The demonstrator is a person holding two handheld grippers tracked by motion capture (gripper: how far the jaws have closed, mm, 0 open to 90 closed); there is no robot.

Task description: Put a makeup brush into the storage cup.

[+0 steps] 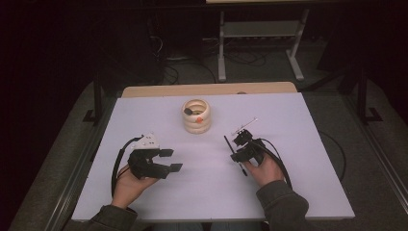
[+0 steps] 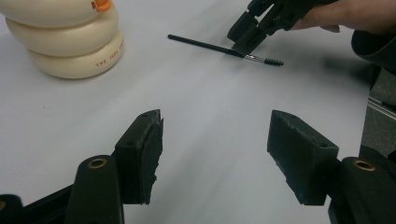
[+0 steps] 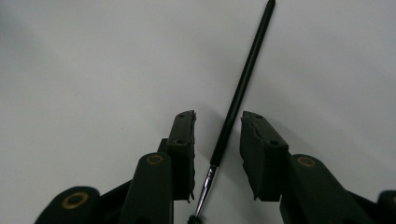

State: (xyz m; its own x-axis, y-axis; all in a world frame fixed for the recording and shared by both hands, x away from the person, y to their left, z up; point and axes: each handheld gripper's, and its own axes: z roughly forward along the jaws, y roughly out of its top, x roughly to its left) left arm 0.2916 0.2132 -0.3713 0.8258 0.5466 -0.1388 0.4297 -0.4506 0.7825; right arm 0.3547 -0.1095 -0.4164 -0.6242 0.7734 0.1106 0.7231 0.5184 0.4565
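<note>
While my right gripper point(image 3: 217, 154) hangs over the white table point(image 1: 298, 144), a thin black brush point(image 3: 240, 88) lies between its parted jaws, touching neither pad, handle pointing ahead beyond the tips. My left gripper point(image 2: 215, 154) stands spread wide, nothing between its jaws; cream stacked rings point(image 2: 65, 37) sit ahead.

high view looks forward and down on the tabletop point(image 1: 144, 192); gripper views sit low and close; all share the brush point(image 2: 205, 45).
</note>
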